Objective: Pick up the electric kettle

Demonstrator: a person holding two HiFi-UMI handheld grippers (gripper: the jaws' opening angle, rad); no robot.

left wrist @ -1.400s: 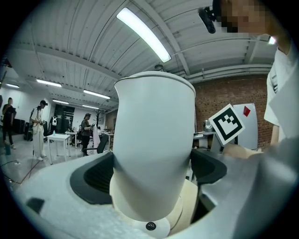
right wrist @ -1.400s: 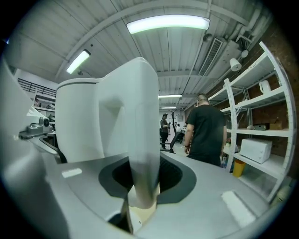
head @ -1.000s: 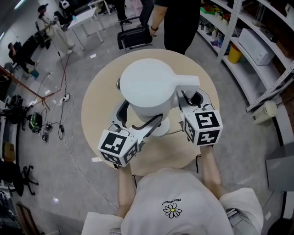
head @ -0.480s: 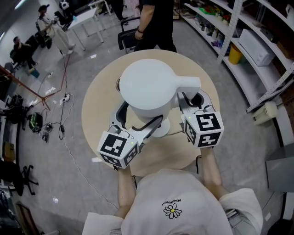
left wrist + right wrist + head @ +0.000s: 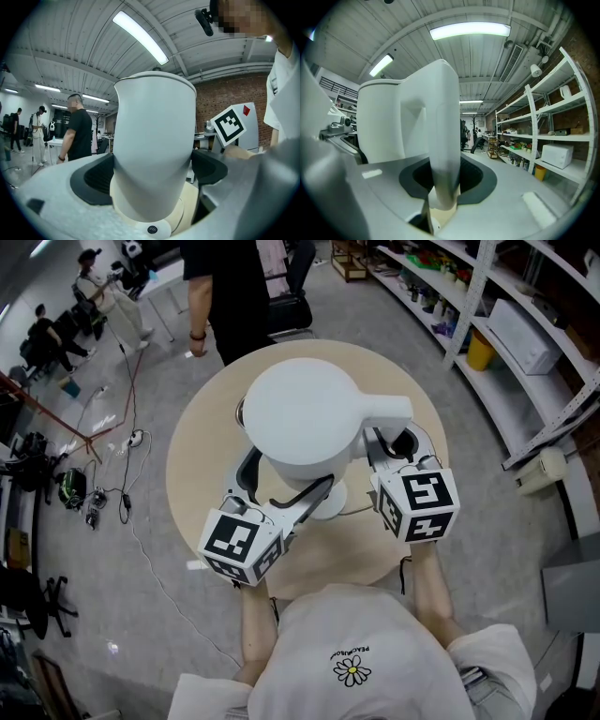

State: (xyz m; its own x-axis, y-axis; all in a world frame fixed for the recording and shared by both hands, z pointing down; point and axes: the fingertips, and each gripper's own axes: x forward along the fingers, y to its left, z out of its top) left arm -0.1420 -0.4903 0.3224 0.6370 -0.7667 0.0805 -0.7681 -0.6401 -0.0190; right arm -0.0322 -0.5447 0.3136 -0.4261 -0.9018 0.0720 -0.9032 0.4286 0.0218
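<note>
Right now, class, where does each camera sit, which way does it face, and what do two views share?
Head view: on the person's head, facing steeply down at the kettle over the table; shirt, forearms, left gripper and right gripper show.
Left gripper view: on the left gripper, facing level along jaws clamping the kettle's body; the shirt shows at right.
Right gripper view: on the right gripper, facing level along jaws closed on the handle; no body part clearly shows.
Shared: the kettle.
</note>
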